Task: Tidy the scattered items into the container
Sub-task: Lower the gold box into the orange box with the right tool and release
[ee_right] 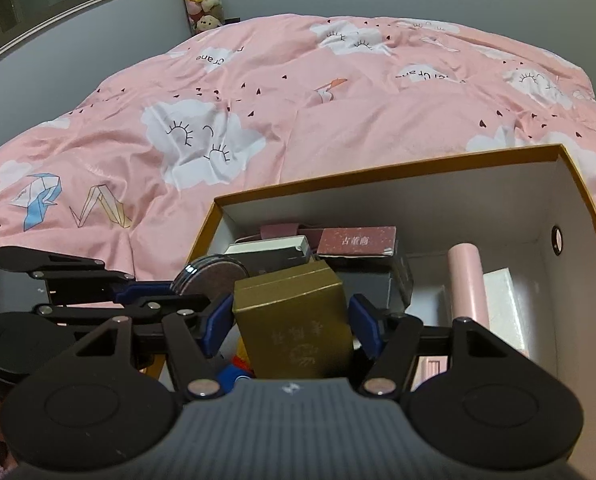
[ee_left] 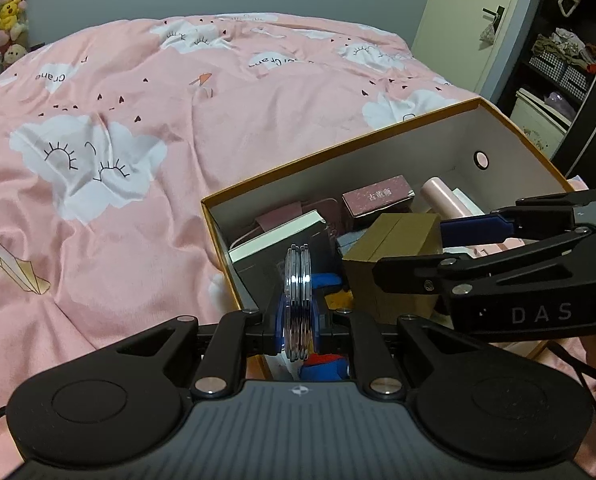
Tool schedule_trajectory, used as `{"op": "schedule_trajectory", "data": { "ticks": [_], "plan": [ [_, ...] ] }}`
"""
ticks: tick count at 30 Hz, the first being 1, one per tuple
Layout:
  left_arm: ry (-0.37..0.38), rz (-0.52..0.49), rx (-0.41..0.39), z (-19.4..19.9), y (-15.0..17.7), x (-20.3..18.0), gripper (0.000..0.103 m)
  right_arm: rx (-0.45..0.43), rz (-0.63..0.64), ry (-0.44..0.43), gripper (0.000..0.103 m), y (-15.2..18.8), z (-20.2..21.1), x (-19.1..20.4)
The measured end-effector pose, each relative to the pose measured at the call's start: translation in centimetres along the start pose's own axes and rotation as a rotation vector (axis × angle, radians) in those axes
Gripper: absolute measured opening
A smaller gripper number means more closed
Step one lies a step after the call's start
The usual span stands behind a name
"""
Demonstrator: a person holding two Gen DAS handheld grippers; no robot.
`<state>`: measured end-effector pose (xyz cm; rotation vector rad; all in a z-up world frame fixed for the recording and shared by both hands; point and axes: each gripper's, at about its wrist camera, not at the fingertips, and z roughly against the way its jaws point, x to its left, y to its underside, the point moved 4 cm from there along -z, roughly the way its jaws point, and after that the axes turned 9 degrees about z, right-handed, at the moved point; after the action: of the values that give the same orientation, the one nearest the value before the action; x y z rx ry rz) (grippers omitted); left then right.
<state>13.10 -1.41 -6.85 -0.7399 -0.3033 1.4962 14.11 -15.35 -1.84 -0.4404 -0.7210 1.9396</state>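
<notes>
An open cardboard box [ee_left: 378, 136] with an orange rim and white walls lies on the bed and holds several items. My left gripper [ee_left: 298, 320] is shut on a stack of round clear-rimmed compacts [ee_left: 297, 280], held on edge over the box's near left corner. The compacts [ee_right: 213, 278] also show in the right wrist view. My right gripper [ee_right: 289, 324] reaches into the box [ee_right: 378, 208] with a gold carton [ee_right: 289, 300] between its blue pads, which lie against both of its sides. The carton [ee_left: 394, 248] rests among the other items.
Inside the box lie a maroon carton [ee_right: 358, 242], a pink tube [ee_right: 468, 280], a grey box with a white edge [ee_left: 273, 240] and a blue and red soft toy [ee_left: 322, 364]. A pink duvet [ee_left: 137, 140] covers the bed. A door and dark shelves [ee_left: 558, 60] stand at the right.
</notes>
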Motion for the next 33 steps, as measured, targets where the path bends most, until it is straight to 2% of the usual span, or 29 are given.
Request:
{"op": "schedule_trajectory", "data": {
  "ticks": [5,11,13,15,17,19,20,23,29,33],
  "plan": [
    [-0.019,-0.018,-0.004,-0.2,0.2,-0.2,0.015,0.003,-0.051,-0.033,0.074,0.2,0.6,-0.4],
    [-0.06,-0.061,-0.015,-0.5,0.4,-0.5,0.015,0.016,-0.059,-0.017,0.074,0.6,0.8,-0.8],
    [-0.063,-0.079,-0.013,-0.5,0.5,-0.7,0.015,0.03,-0.064,-0.025,0.07,1.0,0.6,-0.9],
    [-0.082,-0.104,-0.012,-0.7,0.7,-1.0,0.015,0.039,-0.077,-0.041,0.056,1.3,0.3,-0.9],
    [-0.094,-0.119,-0.016,-1.0,0.8,-1.3,0.015,0.047,-0.103,-0.072,0.055,1.5,-0.1,-0.9],
    [-0.081,-0.128,-0.028,-1.3,0.6,-1.6,0.015,0.055,-0.129,-0.09,0.05,1.6,-0.4,-1.0],
    [-0.072,-0.133,-0.035,-1.4,0.5,-1.8,0.015,0.059,-0.138,-0.093,0.042,1.6,-0.4,-1.0],
    [-0.073,-0.176,-0.06,-1.6,0.3,-2.6,0.015,0.058,-0.162,-0.078,0.031,1.5,0.1,-1.4],
    [-0.166,-0.254,-0.059,-2.3,1.0,-2.7,0.015,0.064,-0.168,-0.058,0.03,1.8,-0.2,-1.5],
    [-0.176,-0.29,-0.069,-2.1,1.3,-2.8,0.015,0.058,-0.169,-0.06,0.031,1.8,-0.3,-1.5]
  ]
}}
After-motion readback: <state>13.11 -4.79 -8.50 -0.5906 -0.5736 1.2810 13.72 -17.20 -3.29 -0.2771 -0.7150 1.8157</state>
